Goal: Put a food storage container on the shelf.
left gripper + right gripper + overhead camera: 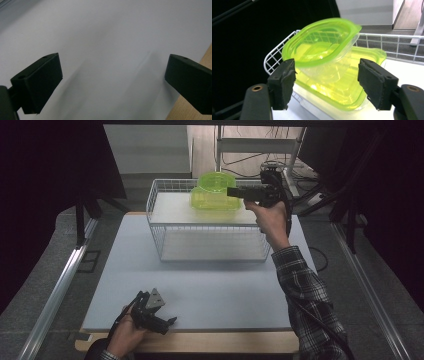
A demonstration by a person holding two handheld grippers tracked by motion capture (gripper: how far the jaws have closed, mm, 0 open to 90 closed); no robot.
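Nearest the camera, at the counter's (200, 290) near left edge, the left hand-held gripper (170, 322) rested low in the person's hand, pointing to the right across the bare grey surface. In the left gripper view its black jaws stood wide apart with nothing between them.

Further back and toward the middle sat a white wire basket (210, 227) with a pale liner. Inside it, at the far side, lay a large green-lidded container (215, 202), and a smaller round green container (216, 181) sat on top of it, tipped to one side as seen in the right gripper view (322, 42).

At the right, the right hand-held gripper (231, 192) was held level by an outstretched arm in a plaid sleeve (305, 290), pointing left at the stack. Its jaws stood apart on either side of the small container, pads (374, 82) clear of it, so nothing was gripped. The containers lay straight ahead of those jaws and close by, the larger one's long axis running across the line of approach. The right hand was much the nearer of the two; any further handling probably fell to it.
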